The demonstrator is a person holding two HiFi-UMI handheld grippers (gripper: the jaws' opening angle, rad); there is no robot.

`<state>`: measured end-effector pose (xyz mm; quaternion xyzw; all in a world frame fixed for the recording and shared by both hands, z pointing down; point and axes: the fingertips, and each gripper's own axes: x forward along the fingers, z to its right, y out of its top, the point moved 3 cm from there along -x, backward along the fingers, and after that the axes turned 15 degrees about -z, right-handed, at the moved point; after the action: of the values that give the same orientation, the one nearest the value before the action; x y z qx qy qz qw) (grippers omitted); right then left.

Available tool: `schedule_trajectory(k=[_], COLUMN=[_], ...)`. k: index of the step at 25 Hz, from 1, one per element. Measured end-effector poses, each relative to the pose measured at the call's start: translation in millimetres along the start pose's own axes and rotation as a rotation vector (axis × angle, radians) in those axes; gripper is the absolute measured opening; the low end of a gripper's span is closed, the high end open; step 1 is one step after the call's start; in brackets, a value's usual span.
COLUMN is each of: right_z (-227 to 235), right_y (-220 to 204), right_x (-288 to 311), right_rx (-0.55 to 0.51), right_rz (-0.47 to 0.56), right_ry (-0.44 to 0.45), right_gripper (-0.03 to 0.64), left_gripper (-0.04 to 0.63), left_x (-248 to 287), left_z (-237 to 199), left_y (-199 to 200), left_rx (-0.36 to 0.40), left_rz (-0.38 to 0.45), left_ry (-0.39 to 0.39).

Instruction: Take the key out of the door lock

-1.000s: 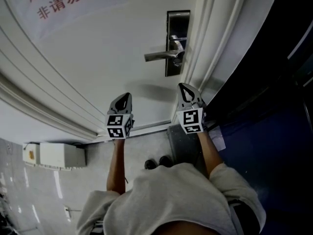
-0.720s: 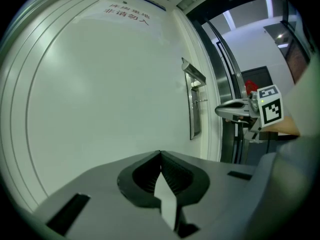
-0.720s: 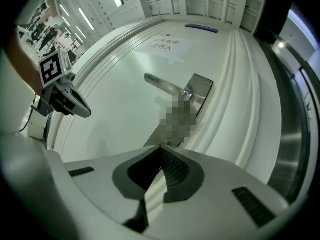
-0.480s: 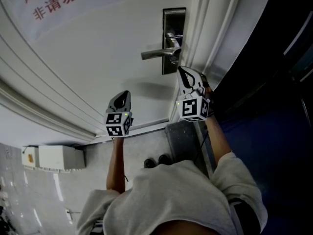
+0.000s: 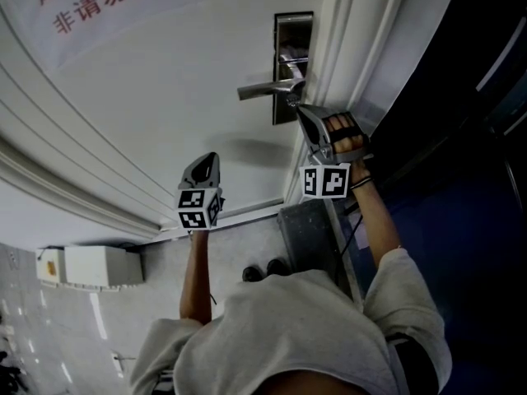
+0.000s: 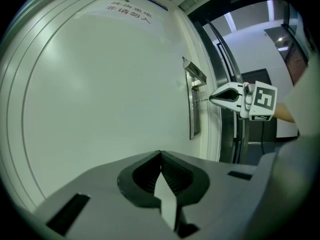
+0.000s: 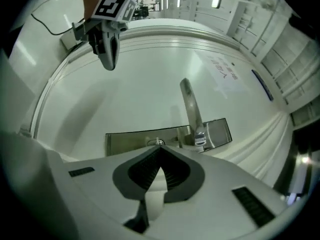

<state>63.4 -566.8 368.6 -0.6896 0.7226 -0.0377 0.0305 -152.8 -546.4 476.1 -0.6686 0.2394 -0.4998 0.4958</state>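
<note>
Two grippers show in the head view: our left gripper [image 5: 211, 161] hangs low by the door [image 5: 165, 97], and our right gripper [image 5: 303, 113] is at the lock plate [image 5: 292, 35]. Left gripper view: jaws clenched on nothing, and the key [image 6: 202, 100] sticks out of the plate. Right gripper view: jaws pressed together, empty, tips just short of the key. We judge this the approach; next we part the jaws, pinch the key and pull straight out.

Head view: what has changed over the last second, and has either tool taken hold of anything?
The right tool rose from beside the left tool to the lock plate, and its tip is now at the key. Its jaws are together, but a grip cannot be confirmed. The left tool, shut, and the door handle stayed put.
</note>
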Motion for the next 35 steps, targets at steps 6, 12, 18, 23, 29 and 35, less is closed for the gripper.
schedule_trajectory(k=[6,12,18,23,29,35], right_z=[-0.9,-7.7,-7.2,-10.4,-6.0,-4.3], right_y=[3.0,8.5,3.8,4.2,10.1,12.9], right_x=[-2.5,-2.1,11.8,21.1,31.5,37.2], right_rx=[-0.062,-0.081,-0.107,-0.115,-0.109,-0.096], right_rz=[-0.007,0.013,-0.045,-0.055,-0.056,-0.058], right_ry=[-0.003,0.015,0.003,-0.009,-0.046,-0.061], right_gripper=[0.023,0.140,0.192,0.183,0.126,0.054], left_gripper=[0.018,0.018,0.018,0.018,0.018,0.018], left_x=[-1.1,-0.5,0.3,0.0,-0.1,-0.9], left_z=[-6.7,-6.9,-6.2,-8.0,-11.5,-17.6], left_y=[-1.2,-0.8,-2.7,-5.5,-8.8,-11.8], left_rx=[-0.002,0.002,0.004,0.002,-0.007,-0.018], left_rz=[-0.002,-0.004,-0.015,-0.020,-0.022,-0.025], left_ry=[0.005,-0.003,-0.010,-0.011,-0.007,0.003])
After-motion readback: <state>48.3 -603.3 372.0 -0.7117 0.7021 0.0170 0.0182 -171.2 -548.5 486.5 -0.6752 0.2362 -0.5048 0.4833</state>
